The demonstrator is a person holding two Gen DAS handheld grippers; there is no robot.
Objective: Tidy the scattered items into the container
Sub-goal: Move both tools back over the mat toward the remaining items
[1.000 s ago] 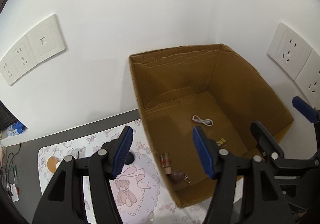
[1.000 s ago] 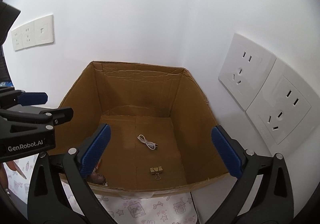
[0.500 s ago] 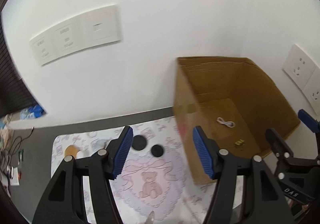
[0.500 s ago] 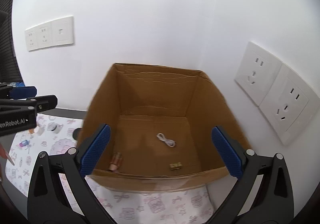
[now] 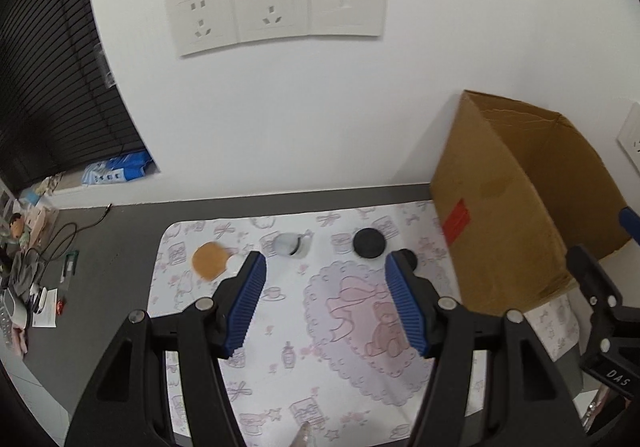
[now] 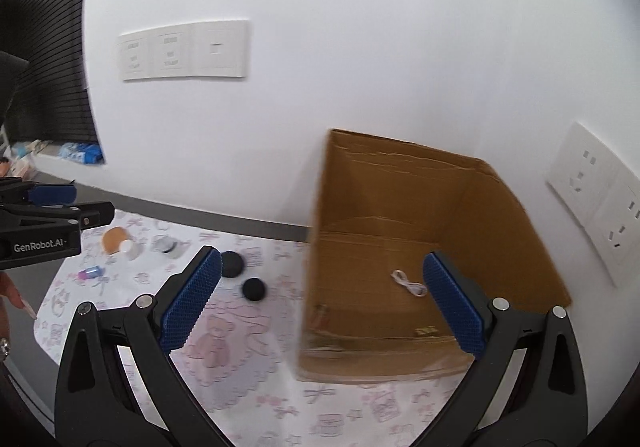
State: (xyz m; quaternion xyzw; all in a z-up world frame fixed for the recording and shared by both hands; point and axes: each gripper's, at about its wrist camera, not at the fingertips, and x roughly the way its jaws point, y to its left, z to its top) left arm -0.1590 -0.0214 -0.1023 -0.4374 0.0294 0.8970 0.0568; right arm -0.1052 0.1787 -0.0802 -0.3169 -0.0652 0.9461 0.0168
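Mat (image 5: 280,311); black discs (image 5: 369,242) beyond left claw (image 5: 325,301).

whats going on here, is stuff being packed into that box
Yes. A person holds two grippers, clearing small items off a patterned mat into the cardboard box. Both the left gripper and the right gripper are open and empty. The box already holds a white cable and a few other small bits. Two black discs, an orange disc and a small grey item remain on the mat.
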